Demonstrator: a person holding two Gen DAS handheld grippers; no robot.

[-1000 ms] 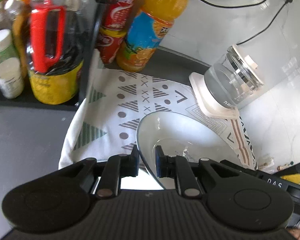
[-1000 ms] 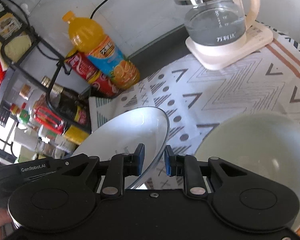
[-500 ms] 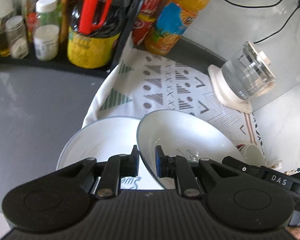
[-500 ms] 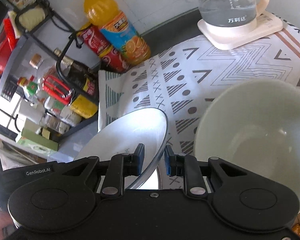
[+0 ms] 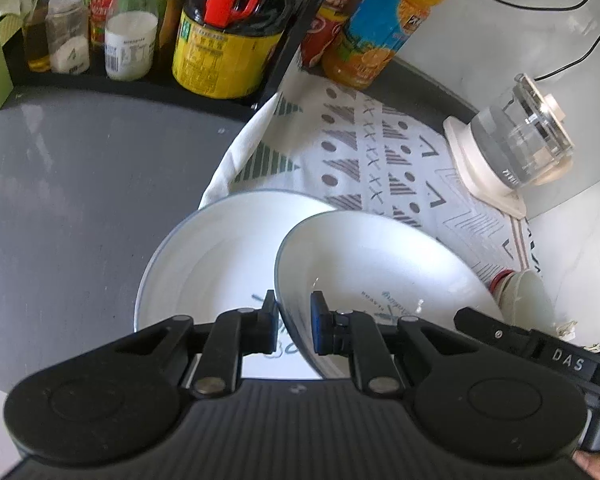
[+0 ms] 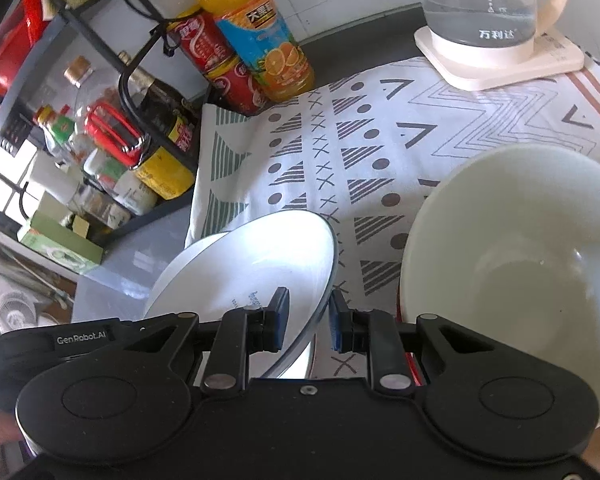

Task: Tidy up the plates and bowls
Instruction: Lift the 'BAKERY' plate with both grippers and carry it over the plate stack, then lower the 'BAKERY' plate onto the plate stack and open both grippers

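Observation:
A white plate with a thin blue rim (image 5: 380, 264) hangs tilted between both grippers. My left gripper (image 5: 294, 320) is shut on its near rim. My right gripper (image 6: 309, 318) is shut on the opposite rim of the same plate (image 6: 260, 264). Under it and to the left, a second white plate (image 5: 208, 256) lies flat, half on the grey counter and half on the patterned cloth. In the right wrist view only a sliver of this lower plate (image 6: 168, 276) shows. A cream bowl (image 6: 520, 264) sits to the right on the cloth, with a red-rimmed dish partly hidden beneath it.
A black rack (image 5: 288, 52) with sauce bottles and jars stands at the back left. An orange juice bottle (image 6: 256, 36) and red cans (image 6: 216, 64) stand beside it. A glass kettle (image 6: 488, 12) on its cream base is at the back right. The grey counter (image 5: 68, 184) lies left of the cloth.
Both grippers carried the tilted plate left and slightly down. The flat lower plate has come into view beneath it. Both grips are unchanged.

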